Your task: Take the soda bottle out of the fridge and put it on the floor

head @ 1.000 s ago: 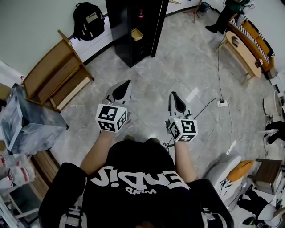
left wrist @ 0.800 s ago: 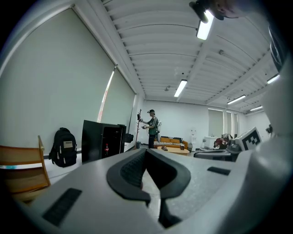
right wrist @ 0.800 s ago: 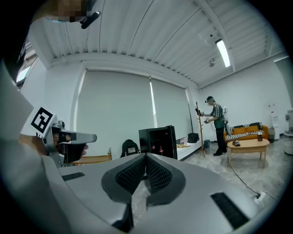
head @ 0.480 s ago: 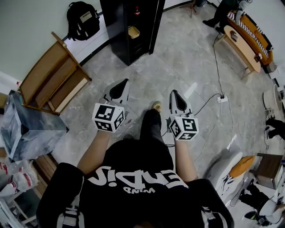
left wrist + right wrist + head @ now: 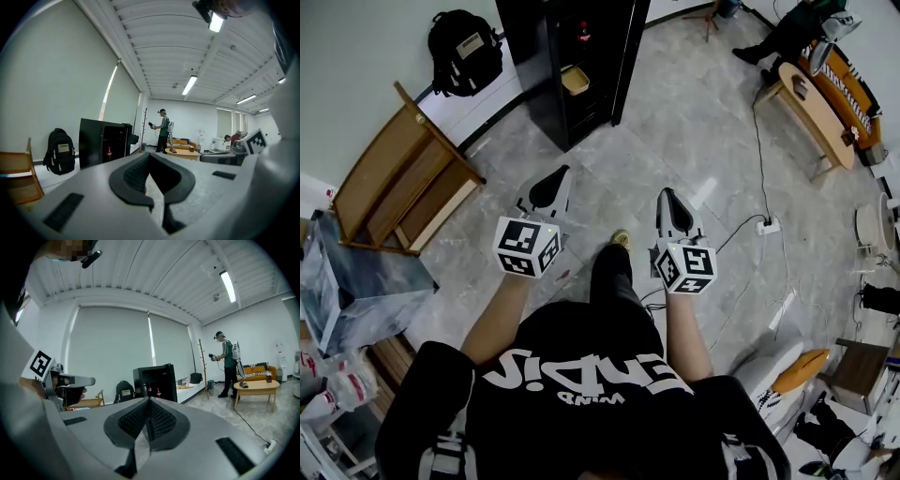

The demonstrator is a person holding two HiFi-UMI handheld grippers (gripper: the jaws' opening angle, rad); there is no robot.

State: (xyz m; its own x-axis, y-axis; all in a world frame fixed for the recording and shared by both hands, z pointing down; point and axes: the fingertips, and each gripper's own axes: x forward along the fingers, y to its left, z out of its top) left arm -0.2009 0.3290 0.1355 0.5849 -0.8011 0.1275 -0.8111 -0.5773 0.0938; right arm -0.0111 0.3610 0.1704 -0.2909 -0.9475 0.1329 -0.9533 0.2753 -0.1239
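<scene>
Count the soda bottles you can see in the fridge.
2. In the right gripper view they stand side by side inside the black fridge: the left bottle and the right bottle. Others may be hidden behind its walls.

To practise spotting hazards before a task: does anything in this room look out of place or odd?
The black fridge stands open by the wall, and a cable trails loose across the floor to a power strip. Nothing looks spilled.

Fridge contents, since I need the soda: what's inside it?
Inside the open fridge, red-capped soda bottles stand on a shelf, with a tan container lower down. Its dark walls hide the rest.
</scene>
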